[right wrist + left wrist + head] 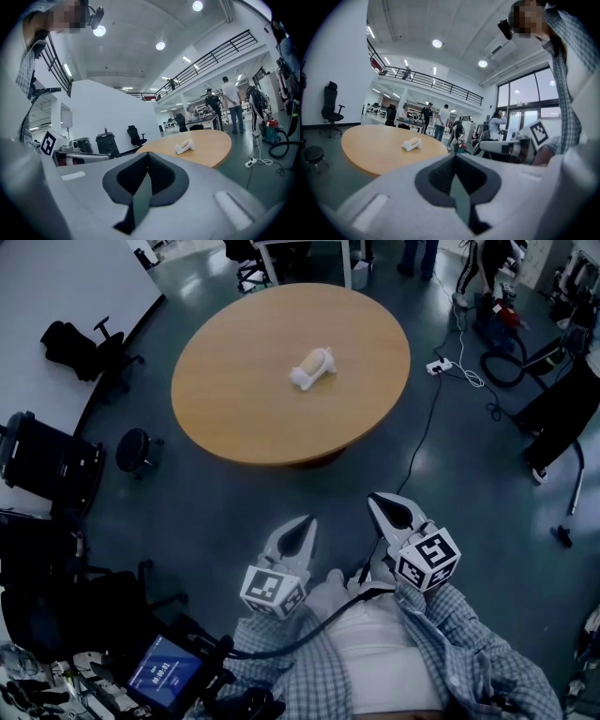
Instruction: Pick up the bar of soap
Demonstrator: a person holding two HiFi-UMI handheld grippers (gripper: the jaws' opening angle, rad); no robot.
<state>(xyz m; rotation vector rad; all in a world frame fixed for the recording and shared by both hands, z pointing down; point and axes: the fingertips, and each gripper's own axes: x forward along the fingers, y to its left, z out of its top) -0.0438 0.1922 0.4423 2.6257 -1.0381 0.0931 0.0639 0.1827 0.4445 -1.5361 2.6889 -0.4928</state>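
Observation:
The bar of soap [314, 366] is a pale cream piece beside something white, lying near the middle of a round wooden table [234, 390]. It shows small and far off in the left gripper view [412, 144] and in the right gripper view [185, 147]. Both grippers hang over the floor well short of the table, close to the person's body. My left gripper [304, 522] is shut with nothing in it, its dark pads [440, 177] meeting at the tip. My right gripper [385, 503] is likewise shut and empty, a little to the right of the left one.
Black office chairs [42, 460] and a round stool [137, 450] stand left of the table. A power strip [439, 365] and cables [502, 367] trail over the floor at the right. People stand beyond the table [440, 121]. A small lit screen [169, 675] sits at lower left.

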